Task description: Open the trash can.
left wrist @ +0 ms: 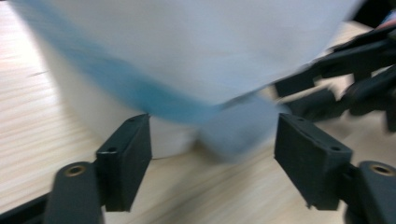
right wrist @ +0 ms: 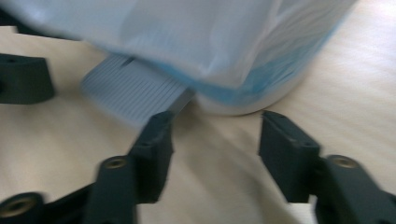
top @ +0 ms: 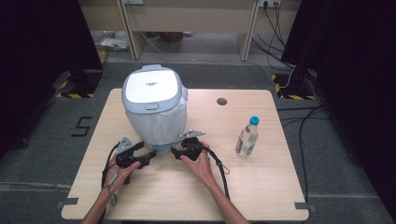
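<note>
Both grippers, left gripper [top: 150, 154] and right gripper [top: 175, 151], stand open at the near foot of the bin [top: 154, 100], seemingly poised to catch its loose liner bag [top: 161, 123].

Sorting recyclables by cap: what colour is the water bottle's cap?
Blue; the bottle cap shows best in the high view.

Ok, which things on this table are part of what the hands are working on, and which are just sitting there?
In the job:
- pedal bin
- white bag draped over it
- left gripper, open
- right gripper, open

Just lying about:
- water bottle, standing apart at the right
</note>
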Action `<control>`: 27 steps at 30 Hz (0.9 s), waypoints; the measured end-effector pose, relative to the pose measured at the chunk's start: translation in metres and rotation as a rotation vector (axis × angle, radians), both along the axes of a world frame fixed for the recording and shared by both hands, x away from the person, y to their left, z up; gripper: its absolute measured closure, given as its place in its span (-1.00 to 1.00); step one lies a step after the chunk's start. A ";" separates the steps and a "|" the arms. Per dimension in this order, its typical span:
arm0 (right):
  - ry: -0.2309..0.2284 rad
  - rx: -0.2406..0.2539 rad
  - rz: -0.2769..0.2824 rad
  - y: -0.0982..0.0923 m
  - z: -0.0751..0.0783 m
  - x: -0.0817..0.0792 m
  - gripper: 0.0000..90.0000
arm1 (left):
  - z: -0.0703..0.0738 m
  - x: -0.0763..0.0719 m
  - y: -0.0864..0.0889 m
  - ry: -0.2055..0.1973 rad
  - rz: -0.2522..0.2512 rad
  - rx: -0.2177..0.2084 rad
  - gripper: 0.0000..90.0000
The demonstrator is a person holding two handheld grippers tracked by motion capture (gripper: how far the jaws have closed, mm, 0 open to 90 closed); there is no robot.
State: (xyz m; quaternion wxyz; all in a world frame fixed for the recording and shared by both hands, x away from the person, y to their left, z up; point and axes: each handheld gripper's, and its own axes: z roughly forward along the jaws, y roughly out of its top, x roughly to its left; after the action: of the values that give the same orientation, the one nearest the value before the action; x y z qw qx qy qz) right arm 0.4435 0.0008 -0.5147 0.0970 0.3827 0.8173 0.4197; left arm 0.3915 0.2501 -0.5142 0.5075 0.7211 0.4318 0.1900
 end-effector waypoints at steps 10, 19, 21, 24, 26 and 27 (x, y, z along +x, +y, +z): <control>-0.018 -0.011 -0.039 -0.024 0.001 -0.013 -0.26 | -0.004 -0.006 0.000 0.009 0.004 0.031 -0.44; -0.081 -0.091 -0.078 -0.057 0.006 -0.029 -0.46 | 0.009 -0.019 -0.001 0.026 0.031 0.047 -0.45; -0.078 -0.105 -0.085 -0.063 0.006 -0.033 -0.46 | 0.012 -0.022 0.000 0.026 0.042 0.052 -0.32; -0.088 -0.121 -0.100 -0.073 0.004 -0.038 -0.46 | 0.018 -0.025 0.002 0.028 0.060 0.050 -0.02; -0.091 -0.130 -0.106 -0.080 0.002 -0.041 -0.46 | 0.022 -0.027 0.004 0.012 0.065 0.042 0.25; -0.088 -0.134 -0.108 -0.084 0.002 -0.043 -0.46 | 0.024 -0.028 0.005 0.002 0.066 0.042 0.39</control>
State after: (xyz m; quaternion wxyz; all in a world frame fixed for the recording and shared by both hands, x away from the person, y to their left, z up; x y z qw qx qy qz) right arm 0.4004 -0.0831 -0.5130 0.1805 0.4002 0.8166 0.3747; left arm 0.3634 0.2547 -0.4899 0.4852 0.7171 0.4517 0.2151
